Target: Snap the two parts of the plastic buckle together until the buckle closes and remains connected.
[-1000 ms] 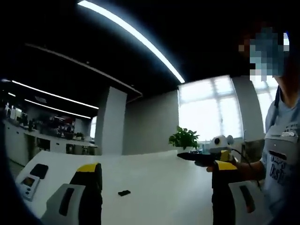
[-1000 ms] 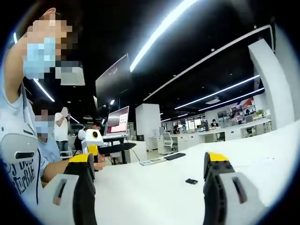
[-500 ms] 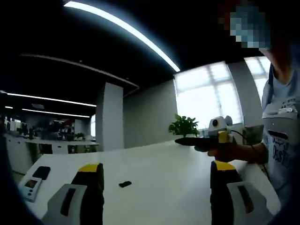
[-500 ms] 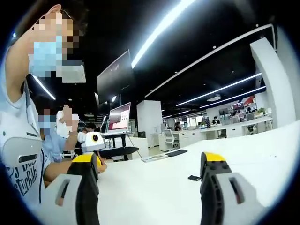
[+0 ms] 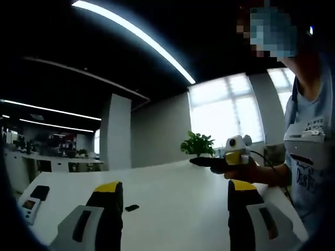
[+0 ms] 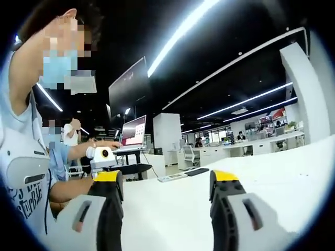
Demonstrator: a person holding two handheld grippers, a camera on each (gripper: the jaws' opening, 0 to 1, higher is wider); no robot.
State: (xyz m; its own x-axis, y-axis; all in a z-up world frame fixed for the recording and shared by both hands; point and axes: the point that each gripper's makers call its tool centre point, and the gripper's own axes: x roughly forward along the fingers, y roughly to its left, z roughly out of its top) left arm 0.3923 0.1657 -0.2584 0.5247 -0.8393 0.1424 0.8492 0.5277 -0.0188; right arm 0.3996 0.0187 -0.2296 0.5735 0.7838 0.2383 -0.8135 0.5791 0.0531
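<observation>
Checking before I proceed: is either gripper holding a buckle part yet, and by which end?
Nothing is held. Left gripper and right gripper are open and empty; one small dark piece lies on the table.

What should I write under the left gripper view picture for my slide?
Open left gripper over a white table, a small black buckle piece lying ahead.

Open office: white table [image 5: 172, 204], bright window [image 5: 225, 112], ceiling light strip [image 5: 136, 39].
</observation>
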